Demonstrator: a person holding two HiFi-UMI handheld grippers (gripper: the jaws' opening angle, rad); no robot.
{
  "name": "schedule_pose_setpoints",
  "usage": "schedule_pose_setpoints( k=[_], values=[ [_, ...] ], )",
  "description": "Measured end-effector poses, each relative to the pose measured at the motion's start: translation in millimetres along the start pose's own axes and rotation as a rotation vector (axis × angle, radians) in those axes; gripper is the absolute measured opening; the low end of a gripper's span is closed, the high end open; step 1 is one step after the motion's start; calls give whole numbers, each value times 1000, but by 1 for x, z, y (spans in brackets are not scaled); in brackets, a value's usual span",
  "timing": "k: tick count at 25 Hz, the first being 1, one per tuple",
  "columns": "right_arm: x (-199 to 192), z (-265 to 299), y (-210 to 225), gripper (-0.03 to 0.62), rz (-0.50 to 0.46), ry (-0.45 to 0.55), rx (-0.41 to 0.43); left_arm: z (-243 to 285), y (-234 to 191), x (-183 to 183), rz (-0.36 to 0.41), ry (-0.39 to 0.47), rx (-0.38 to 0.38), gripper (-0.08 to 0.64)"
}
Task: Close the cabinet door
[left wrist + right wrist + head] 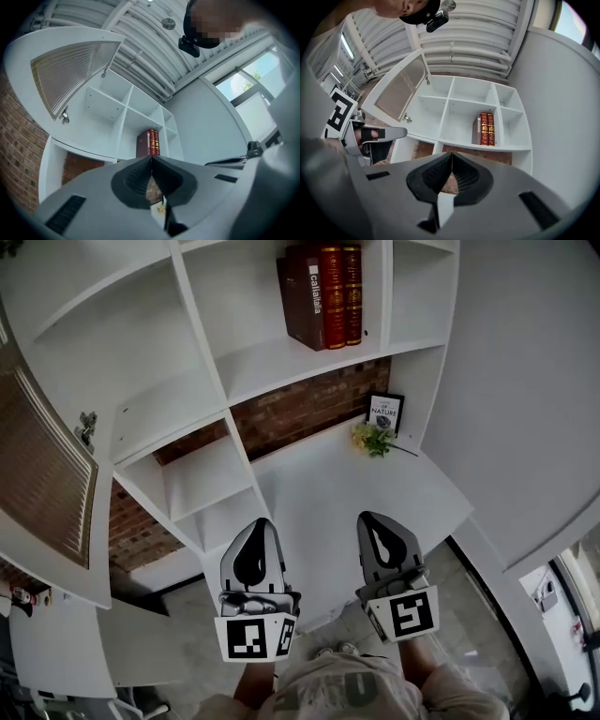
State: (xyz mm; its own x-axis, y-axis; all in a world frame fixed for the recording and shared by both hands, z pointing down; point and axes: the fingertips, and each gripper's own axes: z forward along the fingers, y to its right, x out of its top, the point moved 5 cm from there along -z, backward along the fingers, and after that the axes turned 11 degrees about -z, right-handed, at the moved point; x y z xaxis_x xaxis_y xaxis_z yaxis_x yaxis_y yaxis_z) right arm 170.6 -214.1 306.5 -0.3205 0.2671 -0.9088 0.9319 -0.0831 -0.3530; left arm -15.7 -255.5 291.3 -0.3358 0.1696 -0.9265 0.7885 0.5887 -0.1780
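Head view: from high up I look steeply down; the books (323, 294) are far off.
Left gripper view: from low down I look up along the jaws; books right above the tips.
Right gripper view: I look up too; books up and right of the tips.
Shared: all see the books, with the cabinet door (42, 474) left of them.

Three upright books (321, 294), framed print (384, 412), yellow flowers (372, 439) beside it, brick wall (300, 409)
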Motion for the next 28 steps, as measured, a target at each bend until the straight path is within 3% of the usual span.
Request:
schedule_pose_setpoints(
  k=[6, 8, 16, 19, 23, 28],
  values=[
    [8, 31, -44, 17, 77, 102, 294, -40, -23, 47, 123, 189, 263, 27],
    [15, 41, -69, 17, 89, 154, 397, -58, -30, 62, 154, 213, 325, 126],
    [73, 67, -165, 17, 148, 352, 742, -137, -51, 142, 346, 290, 608, 242],
    [87, 65, -190, 18, 178, 384, 813, -158, -63, 176, 368, 321, 639, 252],
    [98, 57, -215, 17, 197, 411, 888, -167, -83, 205, 349, 277, 630, 252],
    [104, 56, -221, 17, 205, 425, 900, -158, -105, 214, 288, 217, 596, 250]
  ],
)
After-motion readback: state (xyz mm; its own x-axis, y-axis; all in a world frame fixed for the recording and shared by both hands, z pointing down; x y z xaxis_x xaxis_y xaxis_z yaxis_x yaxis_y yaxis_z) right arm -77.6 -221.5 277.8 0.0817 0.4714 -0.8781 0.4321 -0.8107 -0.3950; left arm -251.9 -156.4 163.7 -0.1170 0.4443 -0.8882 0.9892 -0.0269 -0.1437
